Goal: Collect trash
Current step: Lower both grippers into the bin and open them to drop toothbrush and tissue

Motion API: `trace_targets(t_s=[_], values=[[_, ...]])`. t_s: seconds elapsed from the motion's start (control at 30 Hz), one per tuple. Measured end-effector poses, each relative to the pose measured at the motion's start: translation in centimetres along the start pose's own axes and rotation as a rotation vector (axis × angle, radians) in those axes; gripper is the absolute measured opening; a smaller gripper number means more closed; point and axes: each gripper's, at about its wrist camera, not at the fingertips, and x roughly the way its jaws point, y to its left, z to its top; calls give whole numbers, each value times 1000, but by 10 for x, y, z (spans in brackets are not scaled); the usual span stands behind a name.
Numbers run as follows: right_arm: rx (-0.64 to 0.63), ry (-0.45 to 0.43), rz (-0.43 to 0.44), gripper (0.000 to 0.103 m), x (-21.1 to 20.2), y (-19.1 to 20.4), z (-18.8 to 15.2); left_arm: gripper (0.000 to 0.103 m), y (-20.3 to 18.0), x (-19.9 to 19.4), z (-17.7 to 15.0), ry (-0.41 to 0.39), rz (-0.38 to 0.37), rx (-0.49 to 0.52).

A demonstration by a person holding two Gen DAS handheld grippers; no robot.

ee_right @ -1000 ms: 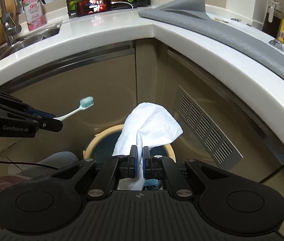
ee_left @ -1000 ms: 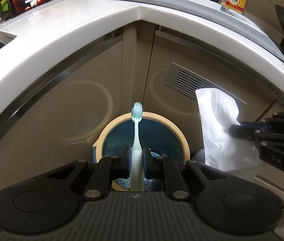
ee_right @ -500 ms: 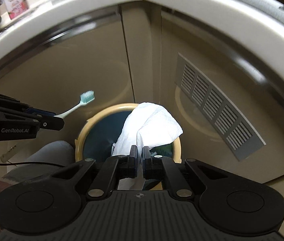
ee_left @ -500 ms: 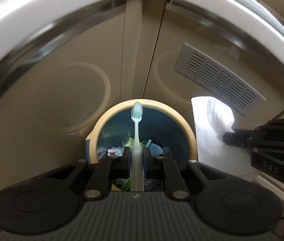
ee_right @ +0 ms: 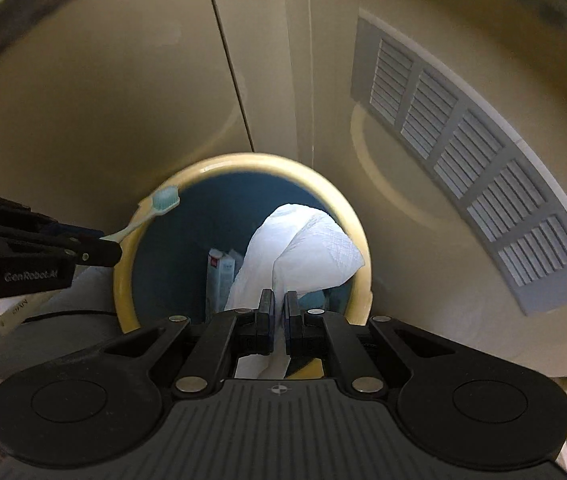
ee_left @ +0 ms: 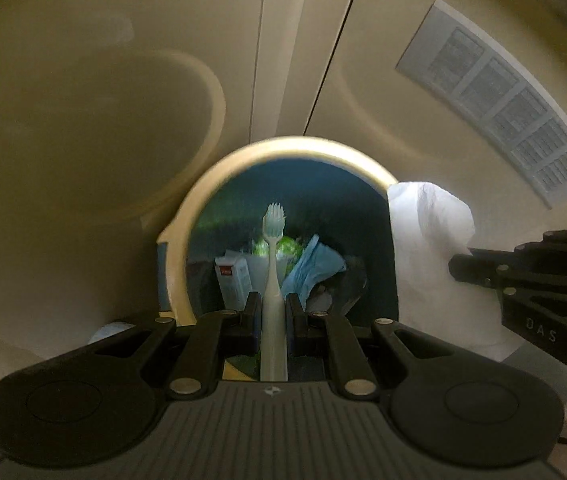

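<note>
Left gripper (ee_left: 273,312) clamped on toothbrush (ee_left: 273,276) handle, bristle end over trash bin (ee_left: 203,196) opening. Right gripper (ee_right: 278,312) pinched shut on white tissue (ee_right: 303,248), hanging over same bin, above trash inside.

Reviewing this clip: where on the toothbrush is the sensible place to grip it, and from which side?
The toothbrush is best taken low on its straight handle, pads closing across it, bristle head pointing ahead. That is how the left gripper holds it above the bin: the handle is slim and rigid, the head too small.
</note>
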Motion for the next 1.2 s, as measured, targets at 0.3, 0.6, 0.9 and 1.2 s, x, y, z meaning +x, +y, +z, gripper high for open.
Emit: trace_targets(t_s=[0.3,0.6,0.9,1.2], values=[[-26,86,-17,6,50,2,14,13,-5,50,12,106,14,32],[13,127,-19,6,76,-8,21,13,-5,73,25,155,33,34],[59,99,-54,62,78,-23,22,103,-1,71,23,149,63,28],[76,45,-33,78,42,-24,13,103,-1,49,14,162,67,20]])
